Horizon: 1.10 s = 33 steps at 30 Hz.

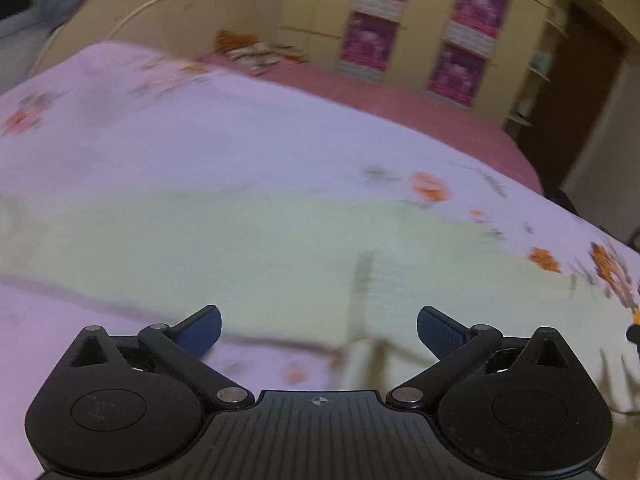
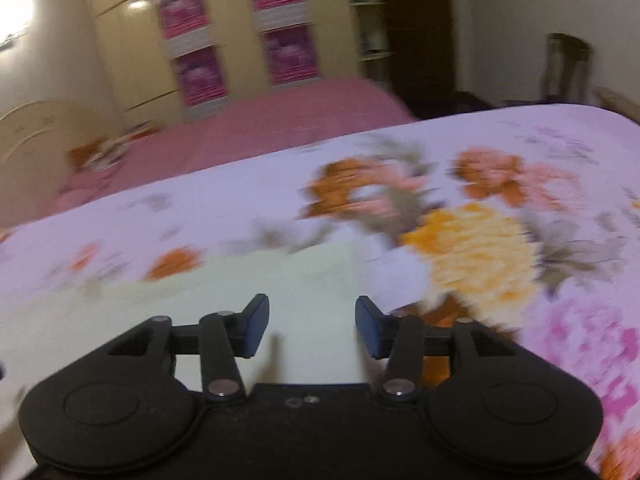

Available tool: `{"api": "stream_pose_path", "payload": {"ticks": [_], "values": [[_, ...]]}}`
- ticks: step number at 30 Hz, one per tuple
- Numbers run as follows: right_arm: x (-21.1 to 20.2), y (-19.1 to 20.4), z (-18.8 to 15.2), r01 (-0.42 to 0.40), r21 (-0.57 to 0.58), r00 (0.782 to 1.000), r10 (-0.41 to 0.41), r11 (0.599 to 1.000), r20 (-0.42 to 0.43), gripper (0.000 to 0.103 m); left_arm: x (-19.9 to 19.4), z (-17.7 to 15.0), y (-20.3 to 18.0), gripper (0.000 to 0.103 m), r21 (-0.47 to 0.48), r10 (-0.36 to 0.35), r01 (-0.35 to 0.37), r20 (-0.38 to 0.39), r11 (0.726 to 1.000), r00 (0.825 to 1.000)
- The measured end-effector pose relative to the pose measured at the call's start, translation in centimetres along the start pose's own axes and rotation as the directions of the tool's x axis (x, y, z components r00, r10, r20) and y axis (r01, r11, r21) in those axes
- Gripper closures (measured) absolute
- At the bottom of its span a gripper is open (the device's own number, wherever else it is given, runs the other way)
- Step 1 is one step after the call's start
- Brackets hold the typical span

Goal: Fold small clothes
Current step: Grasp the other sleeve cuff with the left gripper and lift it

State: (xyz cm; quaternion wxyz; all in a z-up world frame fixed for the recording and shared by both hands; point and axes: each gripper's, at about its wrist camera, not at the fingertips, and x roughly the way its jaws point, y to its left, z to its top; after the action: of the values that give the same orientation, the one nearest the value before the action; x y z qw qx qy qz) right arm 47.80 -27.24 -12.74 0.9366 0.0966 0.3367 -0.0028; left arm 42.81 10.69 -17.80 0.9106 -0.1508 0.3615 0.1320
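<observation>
Pale green-cream cloth (image 1: 224, 236), spread flat on the floral sheet (image 1: 160, 136) of the bed, filling the middle band of the left wrist view from nine o'clock across to about three o'clock. Blurred throughout, so no seams or garment type readable; probably the small piece of clothing to be folded. Laid out flat, judging by the smooth surface, to give clean edges for a fold. At six o'clock in that view, the left hand-held gripper (image 1: 319, 332), released, jaws spread wide with nothing between them, hovering over the cloth's near edge; whether touching the fabric, cannot tell. A darker line near five o'clock, perhaps a crease or hem, too smeared to name. Farther back at twelve o'clock, a cream wardrobe (image 1: 420, 32) with pink panels and a curved headboard (image 1: 160, 12) at ten o'clock, beside a pink bedspread (image 1: 400, 108). In the right wrist view, the same cloth (image 2: 240, 288) lying from nine o'clock to the centre, its right edge ending just short of a large orange flower (image 2: 476, 256) printed on the sheet at three o'clock. The right hand-held gripper (image 2: 312, 328) at six o'clock, also released, jaws parted less widely and empty, aimed at that right-hand edge of the cloth. Both poised at opposite ends, likely to pinch two corners together and carry one side over; fold seemingly not yet begun.
</observation>
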Motion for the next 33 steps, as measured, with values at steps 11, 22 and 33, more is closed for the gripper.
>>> {"api": "stream_pose_path", "payload": {"ticks": [11,22,33], "values": [[-0.5,10.8,-3.0,-0.225,-0.134,0.973,0.215,0.965,-0.086,0.054,-2.5,-1.5,15.4,0.030,-0.369,0.115,-0.118,-0.030,0.922,0.993],[0.3,15.8,-4.2,-0.272,-0.188,0.960,0.252,0.944,-0.121,0.053,1.3,0.8,23.4,0.038,-0.621,0.092,-0.017,0.089,0.784,0.992],[1.8,17.8,-4.4,-0.232,-0.190,0.970,0.213,0.954,-0.115,0.053,5.3,3.2,26.8,0.095,-0.697,0.124,0.002,0.130,0.717,0.984]]}}
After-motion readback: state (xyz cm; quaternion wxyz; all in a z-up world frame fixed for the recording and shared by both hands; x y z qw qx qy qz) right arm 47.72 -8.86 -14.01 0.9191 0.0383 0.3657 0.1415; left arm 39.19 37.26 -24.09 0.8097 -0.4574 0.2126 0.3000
